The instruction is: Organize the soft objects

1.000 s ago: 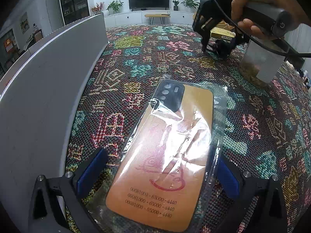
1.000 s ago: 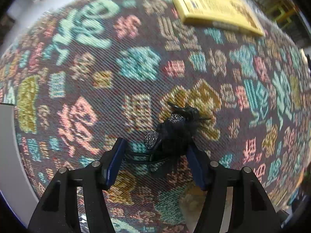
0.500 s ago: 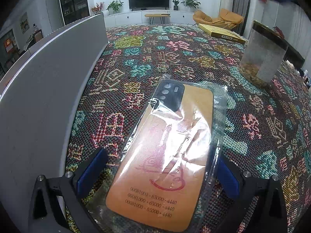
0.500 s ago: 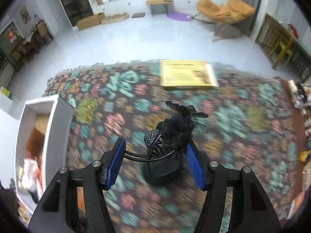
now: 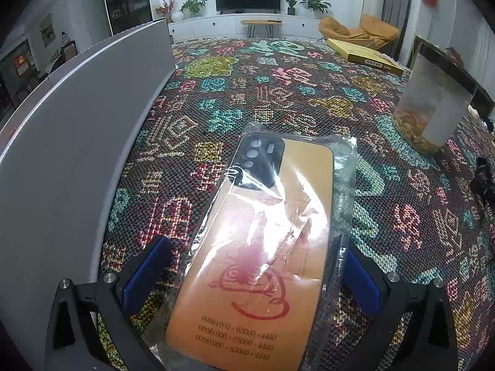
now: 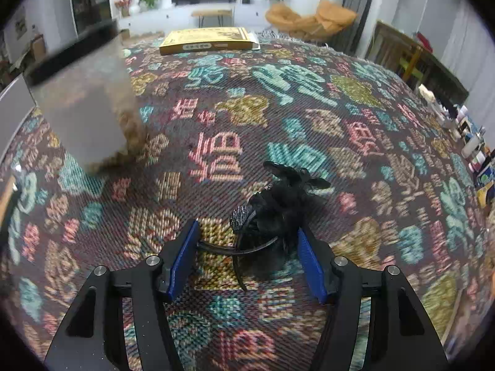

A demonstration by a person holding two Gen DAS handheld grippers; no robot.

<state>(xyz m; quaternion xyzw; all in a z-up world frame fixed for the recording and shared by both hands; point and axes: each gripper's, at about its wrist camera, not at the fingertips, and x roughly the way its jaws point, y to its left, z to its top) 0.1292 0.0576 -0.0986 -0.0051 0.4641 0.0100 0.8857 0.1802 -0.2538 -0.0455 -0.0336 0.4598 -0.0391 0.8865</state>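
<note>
An orange phone case in a clear plastic bag (image 5: 272,216) lies on the patterned tablecloth (image 5: 278,99). It rests between the fingers of my left gripper (image 5: 255,244), which is open; cloth shows between the left pad (image 5: 148,272) and the bag. My right gripper (image 6: 247,228) is shut on a black hair clip with a feathery bow (image 6: 278,204), whose thin band spans both blue pads. The clip hangs just above the cloth. A black shape (image 5: 482,179) at the right edge of the left wrist view may be this clip.
A tall grey-white bin wall (image 5: 77,123) stands along the left. A clear jar with a dark lid (image 5: 433,102) (image 6: 83,99) stands on the cloth. A flat yellow box (image 5: 365,54) (image 6: 210,41) lies at the far edge. Small bottles (image 6: 470,142) crowd the right edge.
My right gripper lifted the hair clip off the cloth near the yellow box and swung it across the table, leaving the left wrist view's top right. The left gripper and phone case stayed put.
</note>
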